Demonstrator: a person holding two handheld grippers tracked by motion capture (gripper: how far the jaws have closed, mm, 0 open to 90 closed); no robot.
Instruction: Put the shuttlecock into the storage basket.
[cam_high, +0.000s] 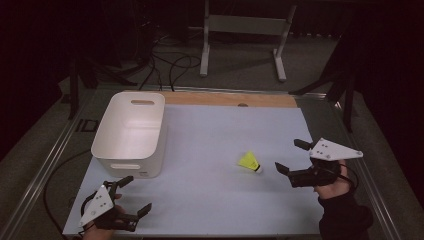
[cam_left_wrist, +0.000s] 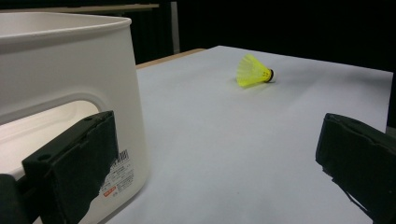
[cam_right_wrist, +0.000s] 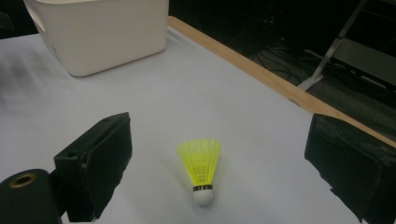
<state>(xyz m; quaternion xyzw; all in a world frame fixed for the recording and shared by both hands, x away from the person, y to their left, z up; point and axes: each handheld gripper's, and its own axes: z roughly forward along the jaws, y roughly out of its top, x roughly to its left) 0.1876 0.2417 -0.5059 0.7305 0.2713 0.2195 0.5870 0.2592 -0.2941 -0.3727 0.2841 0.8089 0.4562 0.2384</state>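
Dark floor and tangled cables fill the top of the high view, with a white metal frame (cam_high: 245, 35) standing beyond the table (cam_high: 210, 200), whose pale blue-grey sheet covers all but a wooden strip along its far edge. At the left of that view sits a white plastic bin (cam_high: 131, 132), upright, its open top showing a bare inside. My left gripper (cam_high: 135, 195) is at the lower left of the frame, just in front of the bin's near corner, its fingers (cam_high: 125, 181) spread wide and holding nothing. In the left gripper view the bin's wall (cam_left_wrist: 70, 70) with a barcode label (cam_left_wrist: 116, 175) rises at the left, right beside one finger. A yellow shuttlecock (cam_high: 249, 162) lies on its side right of centre on the sheet, well apart from the bin, its white cork tip toward my right gripper (cam_high: 291, 156). That gripper is at the right of the frame, fingers (cam_high: 301, 144) released and parted. In the right gripper view the shuttlecock (cam_right_wrist: 201, 170) lies between them at bottom centre, touching neither, cork nearest the camera.
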